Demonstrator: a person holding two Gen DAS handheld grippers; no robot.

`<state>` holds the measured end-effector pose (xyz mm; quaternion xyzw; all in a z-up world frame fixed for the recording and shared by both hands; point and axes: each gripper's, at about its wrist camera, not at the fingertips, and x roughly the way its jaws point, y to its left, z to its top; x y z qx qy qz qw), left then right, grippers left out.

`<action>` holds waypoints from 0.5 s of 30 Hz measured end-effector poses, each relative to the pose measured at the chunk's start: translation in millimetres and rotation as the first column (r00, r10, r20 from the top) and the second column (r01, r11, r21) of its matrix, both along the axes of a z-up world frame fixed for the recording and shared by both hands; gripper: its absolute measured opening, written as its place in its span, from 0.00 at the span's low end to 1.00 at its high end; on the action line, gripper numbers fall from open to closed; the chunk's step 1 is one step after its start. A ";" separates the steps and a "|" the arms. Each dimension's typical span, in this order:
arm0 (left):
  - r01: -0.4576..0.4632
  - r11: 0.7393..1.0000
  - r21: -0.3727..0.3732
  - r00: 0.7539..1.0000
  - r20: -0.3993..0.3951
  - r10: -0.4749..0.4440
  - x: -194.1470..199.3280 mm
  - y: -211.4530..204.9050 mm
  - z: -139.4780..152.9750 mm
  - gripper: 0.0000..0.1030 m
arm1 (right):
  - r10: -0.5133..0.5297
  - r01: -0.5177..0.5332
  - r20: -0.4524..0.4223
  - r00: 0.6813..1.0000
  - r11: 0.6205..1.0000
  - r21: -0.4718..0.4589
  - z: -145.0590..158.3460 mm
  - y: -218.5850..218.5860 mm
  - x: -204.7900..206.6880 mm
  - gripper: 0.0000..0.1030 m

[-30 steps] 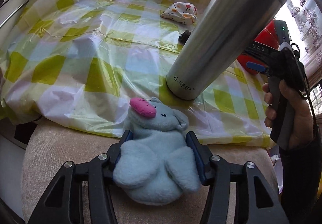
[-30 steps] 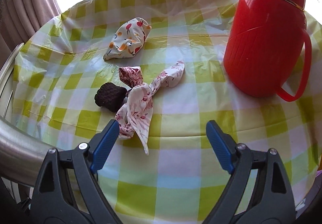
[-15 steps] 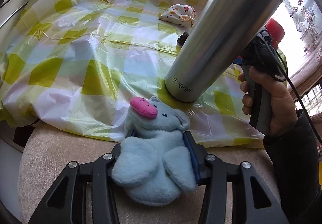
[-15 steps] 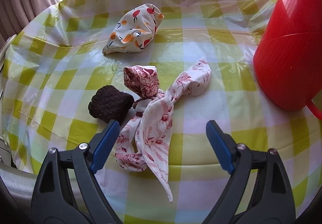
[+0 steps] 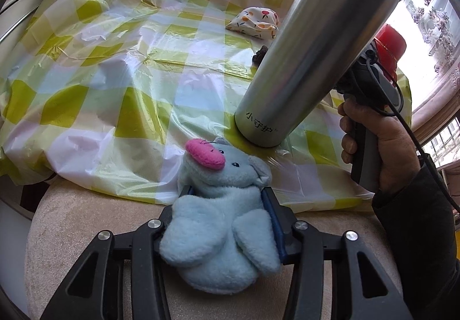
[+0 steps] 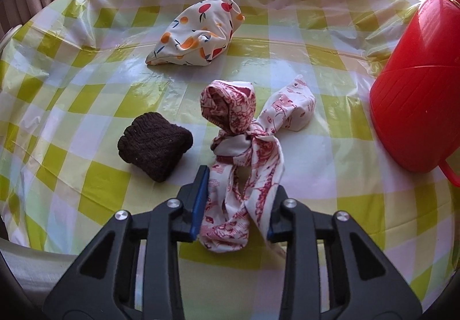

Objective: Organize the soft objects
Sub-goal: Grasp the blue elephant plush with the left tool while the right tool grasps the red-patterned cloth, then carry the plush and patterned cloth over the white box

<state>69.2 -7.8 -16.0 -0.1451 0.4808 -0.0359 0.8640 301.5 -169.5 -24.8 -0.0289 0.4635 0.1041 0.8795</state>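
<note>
The plush toy [image 5: 221,216] sits on a cushion [image 5: 86,222] at the near edge of the table [image 5: 120,67], between the left gripper's [image 5: 227,219] fingers, with the steel flask [image 5: 313,50] standing on the table just behind it and to the right. In the right wrist view the knotted cloth [image 6: 247,153] lies mid-table, its near end between the right gripper's [image 6: 235,205] closing jaws. The knit bundle [image 6: 155,144] lies just left of the cloth, the fruit-print pouch [image 6: 198,32] behind both, and the jug [image 6: 417,96] stands well apart at the right.
</note>
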 end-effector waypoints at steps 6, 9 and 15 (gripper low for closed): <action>0.000 1.000 0.018 1.000 0.018 -0.001 -1.8 -1.4 2.5 0.46 | -0.008 0.008 0.015 1.000 1.000 0.002 3.6 -3.5 -12.1 0.21; 0.000 1.000 0.022 1.000 0.030 -0.001 -3.2 -1.6 4.4 0.45 | -0.015 0.015 0.027 1.000 1.000 0.010 9.6 -7.6 -22.0 0.20; 0.003 0.999 0.034 0.998 0.056 -0.005 -7.7 -3.0 8.9 0.44 | -0.032 0.030 0.050 0.998 0.999 0.030 21.9 -19.1 -50.7 0.20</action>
